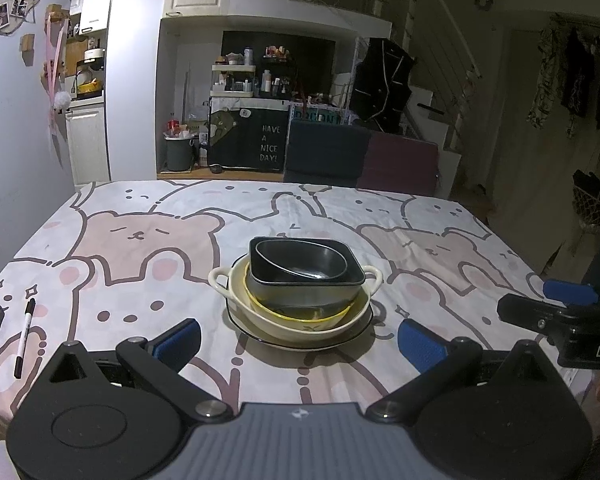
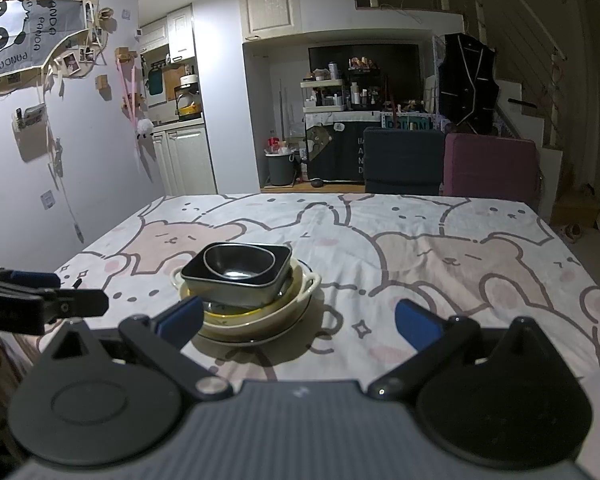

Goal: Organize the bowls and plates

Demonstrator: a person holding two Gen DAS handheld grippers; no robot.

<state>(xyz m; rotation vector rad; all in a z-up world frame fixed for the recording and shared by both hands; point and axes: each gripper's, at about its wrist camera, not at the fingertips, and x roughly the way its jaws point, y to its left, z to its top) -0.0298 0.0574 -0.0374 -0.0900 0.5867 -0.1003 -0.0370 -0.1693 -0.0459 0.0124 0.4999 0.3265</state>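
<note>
Dish stack mid-table, toward the near edge: small black oval bowl (image 1: 300, 261) tilted inside black square bowl (image 1: 306, 290), in yellow-rimmed bowl (image 1: 300, 314), in cream two-handled dish (image 1: 260, 312), on black-rimmed plate (image 1: 356, 334). Left gripper (image 1: 299, 338) and right gripper (image 2: 299, 318) both spread wide, empty, short of the stack. Black marker (image 1: 24, 336) lies near the table's left edge on the bear-print tablecloth (image 1: 140, 240).

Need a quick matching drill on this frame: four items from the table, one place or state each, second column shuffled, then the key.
1. small dark bowl
2. cream handled dish
3. marker pen
4. left gripper

A. open, empty, short of the stack
B. lying on the cloth, left of the stack
C. tilted inside the dark square dish
D. sits on the black-rimmed plate

Pairs: 1-C, 2-D, 3-B, 4-A
</note>
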